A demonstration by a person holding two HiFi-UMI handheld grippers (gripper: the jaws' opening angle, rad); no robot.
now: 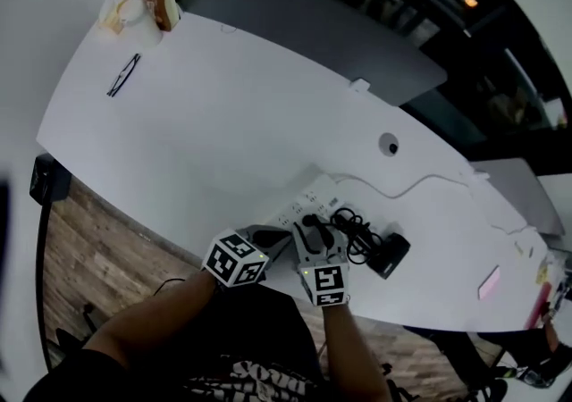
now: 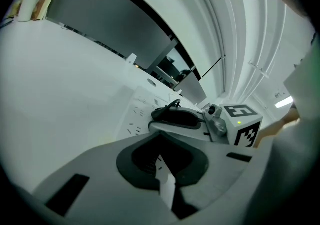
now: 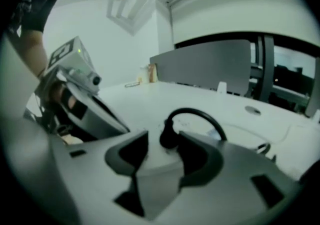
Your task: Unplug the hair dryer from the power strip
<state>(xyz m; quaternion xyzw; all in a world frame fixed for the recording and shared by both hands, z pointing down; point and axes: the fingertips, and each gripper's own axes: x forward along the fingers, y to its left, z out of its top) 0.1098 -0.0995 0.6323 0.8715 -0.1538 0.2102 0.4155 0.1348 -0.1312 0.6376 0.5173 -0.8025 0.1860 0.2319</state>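
Right claw [image 3: 159,144] spread around plug [image 3: 169,138], tilted down; left claw [image 2: 161,141] pressed together, near power strip [image 2: 140,114].

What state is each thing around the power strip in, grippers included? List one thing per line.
plug: upright, apparently still seated in the power strip.
power strip: flat on the table.
hair dryer: lying on the table, unheld.
cord: loosely tangled beside the hair dryer.
right gripper: jaws apart, plug between them.
left gripper: jaws together, nothing seen between them.
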